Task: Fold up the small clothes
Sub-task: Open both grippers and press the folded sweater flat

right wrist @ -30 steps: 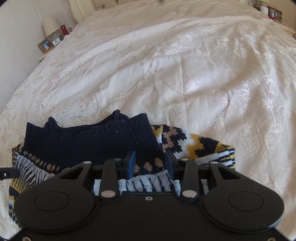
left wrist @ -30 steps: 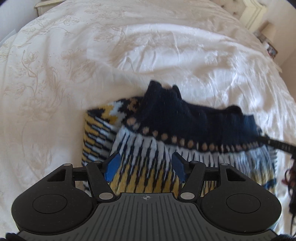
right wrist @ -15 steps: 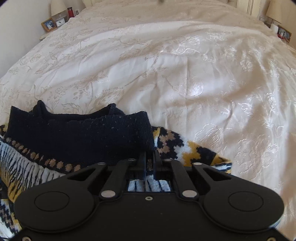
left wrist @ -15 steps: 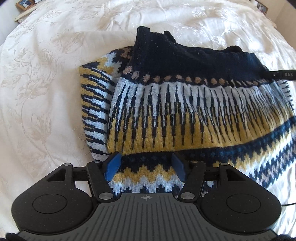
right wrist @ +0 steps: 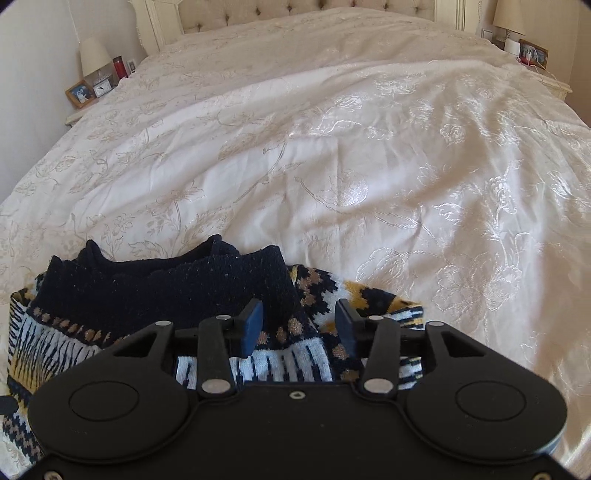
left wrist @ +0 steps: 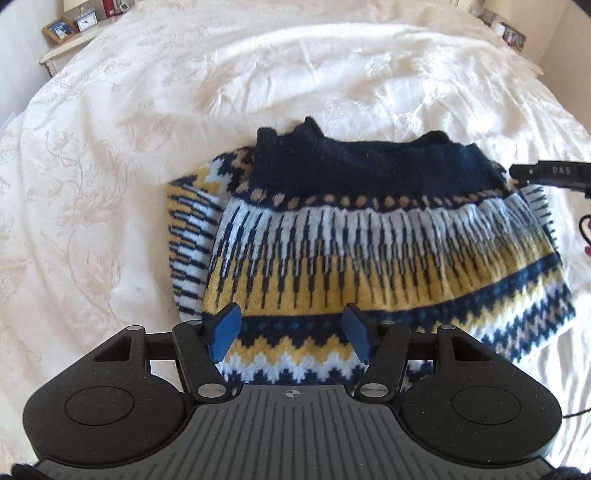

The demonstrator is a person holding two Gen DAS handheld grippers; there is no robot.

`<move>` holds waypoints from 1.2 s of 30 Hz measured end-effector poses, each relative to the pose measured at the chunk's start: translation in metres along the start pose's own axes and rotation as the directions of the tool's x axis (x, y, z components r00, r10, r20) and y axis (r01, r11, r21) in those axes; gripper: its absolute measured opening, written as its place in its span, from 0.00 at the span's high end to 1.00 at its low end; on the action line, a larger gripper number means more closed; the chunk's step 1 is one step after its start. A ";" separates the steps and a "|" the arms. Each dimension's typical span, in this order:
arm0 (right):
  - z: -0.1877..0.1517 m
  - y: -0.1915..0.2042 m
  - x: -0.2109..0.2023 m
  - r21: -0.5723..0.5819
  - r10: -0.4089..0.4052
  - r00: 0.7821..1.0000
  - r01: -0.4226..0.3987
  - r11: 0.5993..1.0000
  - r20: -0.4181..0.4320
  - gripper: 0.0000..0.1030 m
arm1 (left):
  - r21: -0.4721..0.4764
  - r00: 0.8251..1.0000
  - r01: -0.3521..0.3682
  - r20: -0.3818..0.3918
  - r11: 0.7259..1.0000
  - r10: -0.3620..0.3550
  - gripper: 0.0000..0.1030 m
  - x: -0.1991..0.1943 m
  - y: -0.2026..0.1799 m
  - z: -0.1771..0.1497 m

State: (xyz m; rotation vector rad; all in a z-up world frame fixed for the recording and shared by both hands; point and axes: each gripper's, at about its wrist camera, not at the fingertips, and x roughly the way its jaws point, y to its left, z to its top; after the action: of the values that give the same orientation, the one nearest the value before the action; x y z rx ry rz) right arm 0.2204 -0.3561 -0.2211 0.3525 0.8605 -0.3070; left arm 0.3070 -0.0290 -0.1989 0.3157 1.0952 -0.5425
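Note:
A small knitted sweater [left wrist: 369,258] in navy, yellow and white lies folded on the cream bedspread [left wrist: 110,184], its plain navy band at the far side. My left gripper [left wrist: 291,332] hovers open over the near zigzag hem, nothing between its blue pads. In the right wrist view the same sweater [right wrist: 166,295] shows its navy band, and my right gripper [right wrist: 299,328] stands open over the sweater's right edge. A black finger of the right gripper [left wrist: 546,171] pokes in at the right of the left wrist view.
The embroidered bedspread [right wrist: 332,166] stretches far ahead to a tufted headboard [right wrist: 295,14]. Nightstands with a lamp [right wrist: 92,55], picture frames and a clock [right wrist: 101,88] flank the bed at the left and right.
My right gripper, shut on the sweater's navy edge half a second ago, has opened and let go. The left gripper has drawn back, so more of the sweater shows.

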 end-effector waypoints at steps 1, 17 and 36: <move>-0.004 0.000 -0.005 -0.001 -0.004 1.000 0.004 1.000 0.002 0.47 | 0.009 1.000 0.004 0.009 1.000 -0.004 0.43 0.001 -0.005 0.006; -0.063 -0.021 -0.047 0.033 -0.041 0.998 0.042 0.999 -0.040 0.25 | 0.083 0.995 -0.041 -0.087 0.996 0.049 0.35 0.059 -0.033 0.000; -0.086 -0.043 -0.038 0.155 0.032 0.985 -0.005 0.988 -0.169 0.13 | 0.007 0.987 -0.105 -0.124 0.994 0.106 0.21 0.073 -0.040 0.007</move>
State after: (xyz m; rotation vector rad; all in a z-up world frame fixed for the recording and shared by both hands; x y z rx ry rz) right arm 0.1215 -0.3535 -0.2509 0.5368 1.0043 -0.3306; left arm 0.3155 -0.0850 -0.2610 0.4102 1.1911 -0.4334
